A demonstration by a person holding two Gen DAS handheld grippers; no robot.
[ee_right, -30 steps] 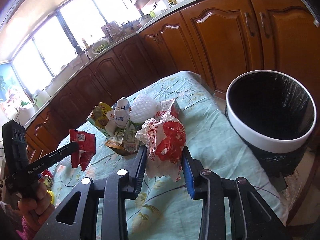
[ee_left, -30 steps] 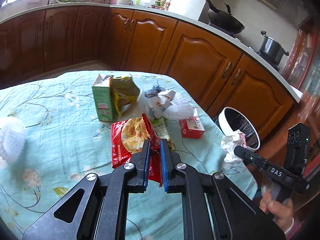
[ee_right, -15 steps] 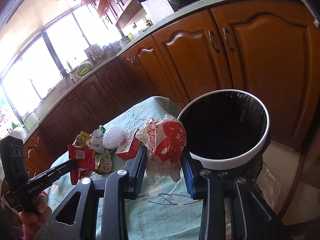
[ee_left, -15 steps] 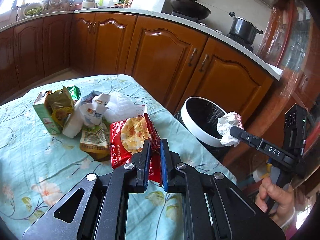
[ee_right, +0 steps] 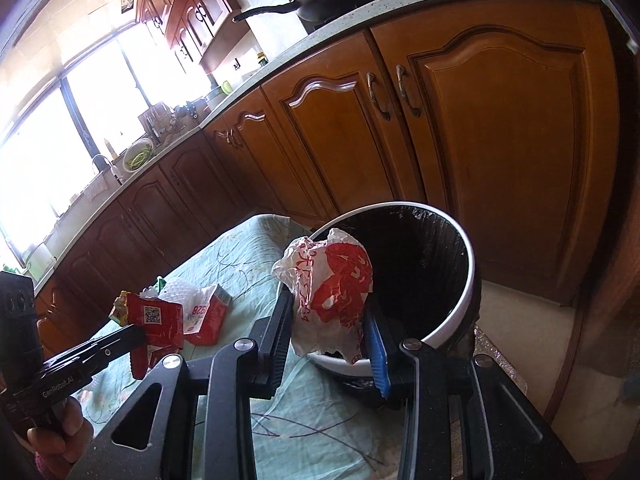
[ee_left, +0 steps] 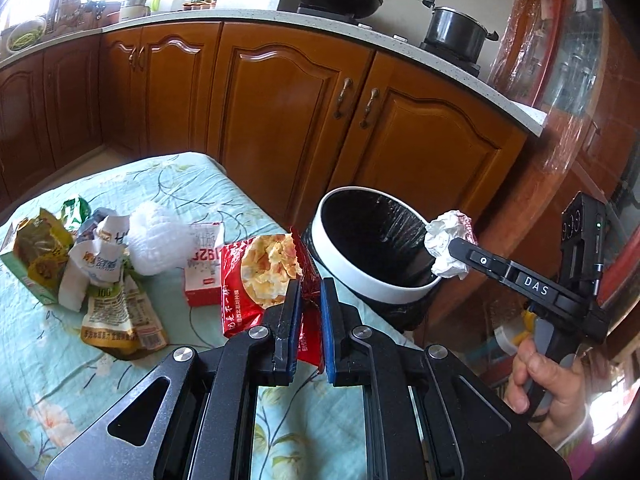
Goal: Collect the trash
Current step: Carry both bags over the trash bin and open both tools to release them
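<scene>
My left gripper (ee_left: pixel 308 300) is shut on a red snack wrapper (ee_left: pixel 260 276), held above the table's right end. The wrapper also shows at the left of the right wrist view, red snack wrapper (ee_right: pixel 158 320), pinched by the left gripper (ee_right: pixel 138 336). My right gripper (ee_right: pixel 328 320) is shut on a crumpled white-and-red plastic bag (ee_right: pixel 332 288), hanging over the near rim of the bin (ee_right: pixel 468 280). From the left wrist view the same bag (ee_left: pixel 448 240) sits at the right gripper (ee_left: pixel 450 246) tip over the white-rimmed bin (ee_left: pixel 348 280), lined black inside.
More litter lies on the floral tablecloth (ee_left: pixel 60 360): a green carton (ee_left: pixel 28 256), a white foam net (ee_left: pixel 160 240), a small red-and-white box (ee_left: pixel 202 272), a flat yellow packet (ee_left: pixel 116 316). Wooden cabinets (ee_left: pixel 280 120) stand behind the bin; a wok and pot sit on the counter.
Both grippers have swung right, away from the litter pile and toward the bin, each still holding its item. The bag now hangs over the bin's rim.
</scene>
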